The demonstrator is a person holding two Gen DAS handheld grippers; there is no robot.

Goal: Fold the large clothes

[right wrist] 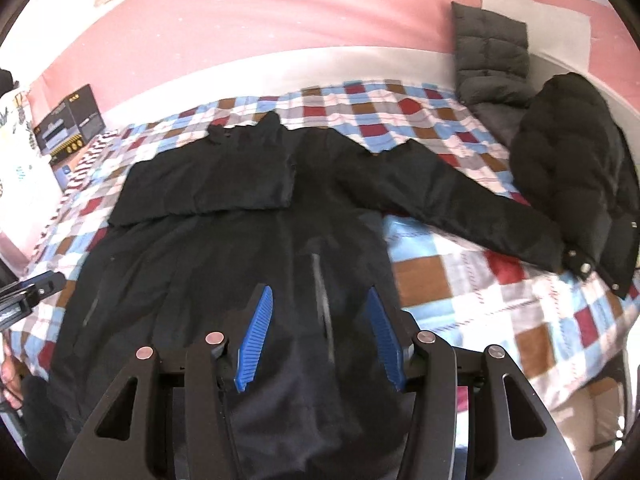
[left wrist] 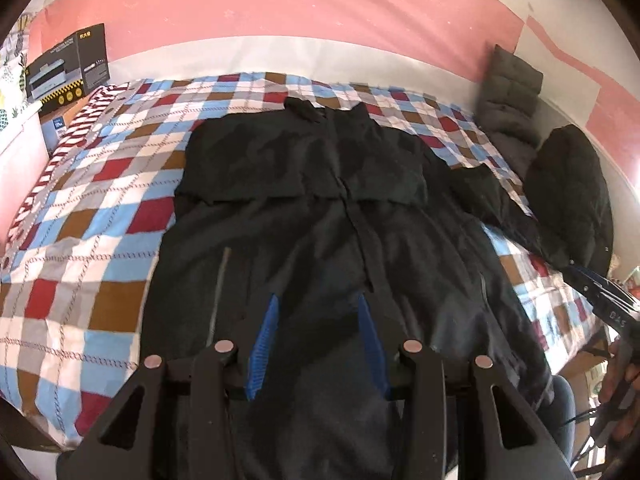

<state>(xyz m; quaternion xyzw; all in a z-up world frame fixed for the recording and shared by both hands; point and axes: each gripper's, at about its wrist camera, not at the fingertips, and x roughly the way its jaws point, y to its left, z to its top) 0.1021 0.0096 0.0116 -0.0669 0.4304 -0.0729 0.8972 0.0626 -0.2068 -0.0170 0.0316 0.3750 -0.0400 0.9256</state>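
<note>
A large black jacket [left wrist: 320, 208] lies front up on the bed with the checked cover [left wrist: 92, 216]. One sleeve is folded across its chest [right wrist: 208, 184]. The other sleeve [right wrist: 460, 200] stretches out to the right over the cover. My left gripper [left wrist: 318, 300] hovers over the jacket's lower half, its blue pads apart with nothing pinched. My right gripper [right wrist: 320, 292] also hangs above the lower half, near a pocket zip [right wrist: 322, 300], open and empty. Each gripper shows at the edge of the other's view: right gripper [left wrist: 600, 296], left gripper [right wrist: 32, 292].
A black puffer coat [right wrist: 572, 168] lies bunched at the bed's right side, touching the outstretched cuff. A grey quilted garment [right wrist: 492, 52] leans on the pink wall. A dark cardboard box [left wrist: 68, 68] stands beyond the bed's far left corner. A hand [left wrist: 624, 368] holds the right gripper.
</note>
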